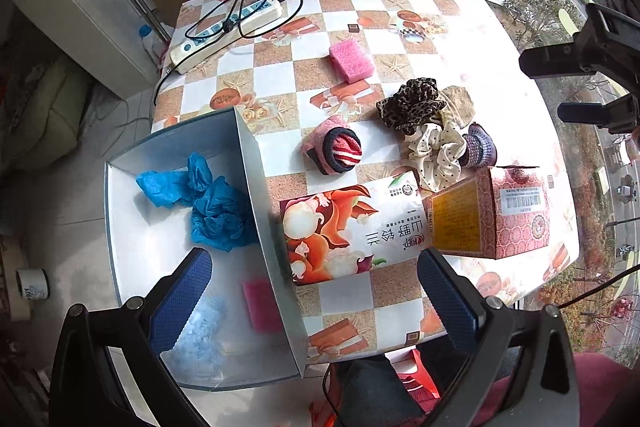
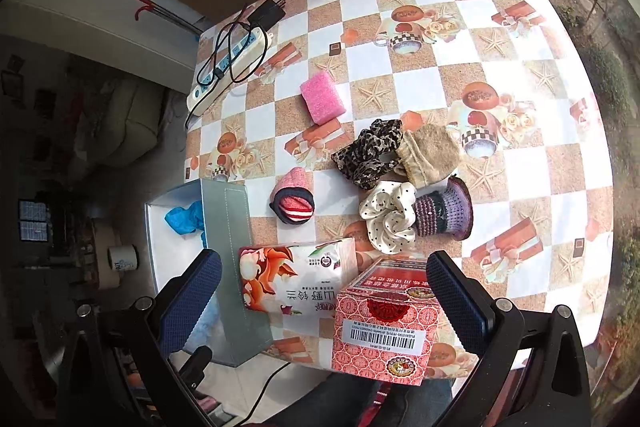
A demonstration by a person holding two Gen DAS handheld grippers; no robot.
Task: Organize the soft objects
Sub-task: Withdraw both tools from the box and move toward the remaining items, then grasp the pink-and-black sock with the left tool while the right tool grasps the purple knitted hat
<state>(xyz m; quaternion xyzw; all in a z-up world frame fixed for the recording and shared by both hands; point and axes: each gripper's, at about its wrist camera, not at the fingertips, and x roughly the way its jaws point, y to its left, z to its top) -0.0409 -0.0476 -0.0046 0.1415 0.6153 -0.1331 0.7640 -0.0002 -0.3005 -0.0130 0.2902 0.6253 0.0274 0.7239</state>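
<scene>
Both tongs were wide apart and held nothing. The left tongs (image 1: 314,291) hung over the near edge of the grey box (image 1: 256,163), where blue gloves (image 1: 208,199) and a pink sponge (image 1: 262,305) lay. The right tongs (image 2: 324,291) hung above a red carton (image 2: 384,331). On the checked surface (image 2: 500,187) sat another pink sponge (image 2: 322,99), a rolled sock (image 2: 294,201), a leopard scrunchie (image 2: 370,151) and a dotted scrunchie (image 2: 388,221).

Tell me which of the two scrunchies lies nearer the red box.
The cream polka-dot scrunchie: it lies just beyond the red box, while the leopard-print scrunchie sits farther back, beside the tan pouch.
</scene>
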